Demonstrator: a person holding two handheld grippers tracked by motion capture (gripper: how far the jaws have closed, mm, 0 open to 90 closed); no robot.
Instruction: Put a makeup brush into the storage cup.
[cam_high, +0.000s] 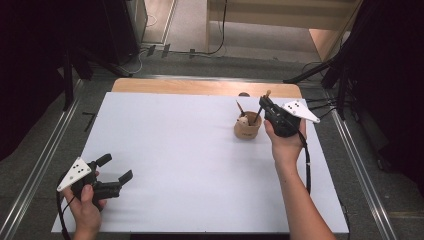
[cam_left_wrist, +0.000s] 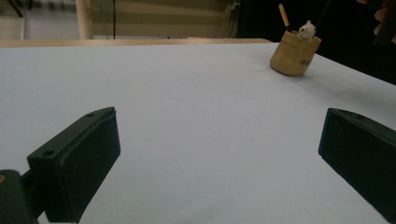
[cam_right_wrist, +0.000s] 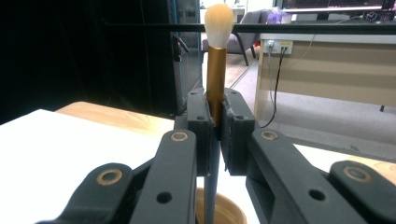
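A round wooden cup (cam_high: 247, 129) stands on the white table top (cam_high: 175, 150) at the far right. My right gripper (cam_high: 263, 104) hovers just above and beside it, shut on a brush (cam_high: 267, 94) with a gold ferrule and pale bristles. In the right gripper view the brush (cam_right_wrist: 216, 70) stands upright, clamped between the pads of the right gripper (cam_right_wrist: 217, 135). Its dark handle reaches down toward the cup (cam_right_wrist: 229, 212). My left gripper (cam_high: 116, 168) rests near the front left corner, open with nothing in it. The left gripper view has its jaws wide apart around the left gripper (cam_left_wrist: 219, 154), with the cup (cam_left_wrist: 294, 56) far off.
Inside the cup sit a small white figure (cam_left_wrist: 307, 30) and a slanted brown stick (cam_left_wrist: 284, 16). A strip of bare wood (cam_high: 200, 87) runs along the table's far edge. Dark stands and cables (cam_high: 325, 70) crowd the floor behind.
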